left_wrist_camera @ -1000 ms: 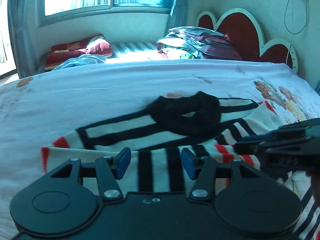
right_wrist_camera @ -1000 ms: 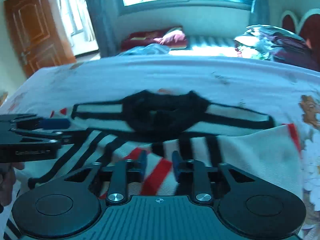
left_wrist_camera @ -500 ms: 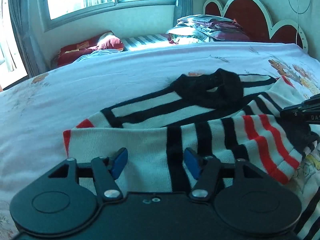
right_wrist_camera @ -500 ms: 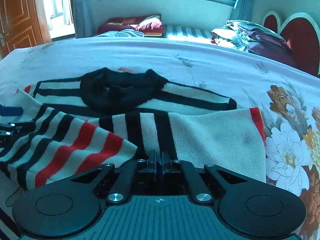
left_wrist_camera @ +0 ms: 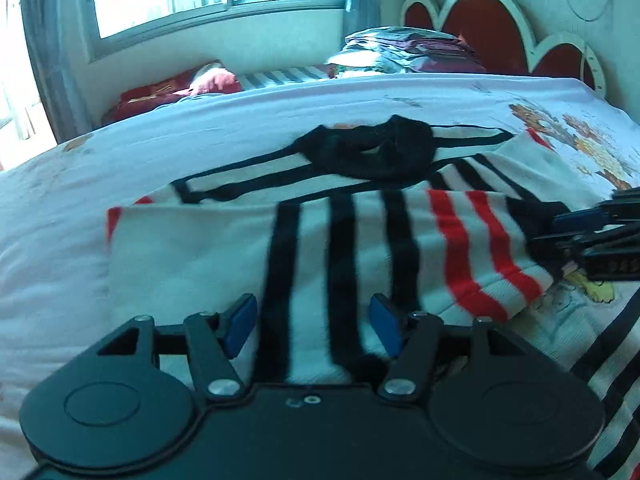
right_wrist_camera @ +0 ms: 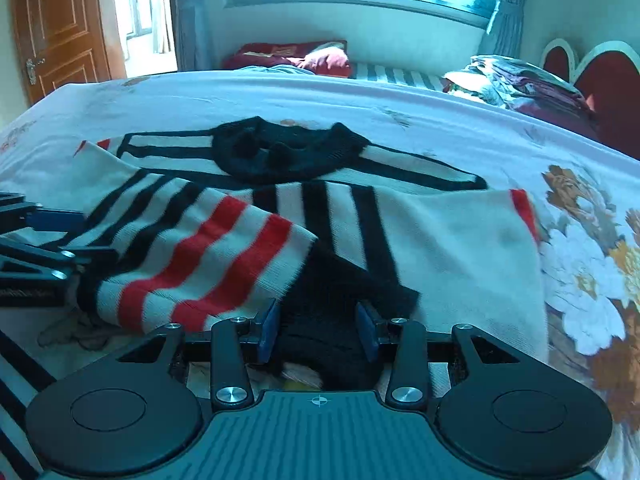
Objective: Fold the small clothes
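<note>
The striped sweater (left_wrist_camera: 304, 232) lies on the bedsheet (left_wrist_camera: 280, 116) with both sleeves folded across its body — the left gripper (left_wrist_camera: 313, 325) and right gripper (right_wrist_camera: 318, 330) have just opened, releasing the cloth so the folds stay.

The sweater (left_wrist_camera: 360, 240) is a ribbed knit, matt and slightly fuzzy (the black collar (right_wrist_camera: 288, 152) looks coarsest). The bedsheet (left_wrist_camera: 280, 120) is smooth printed cloth. The door (right_wrist_camera: 60, 28) is glossy varnished wood. The left gripper (left_wrist_camera: 312, 330) is matt black plastic with shiny metal screws.
</note>
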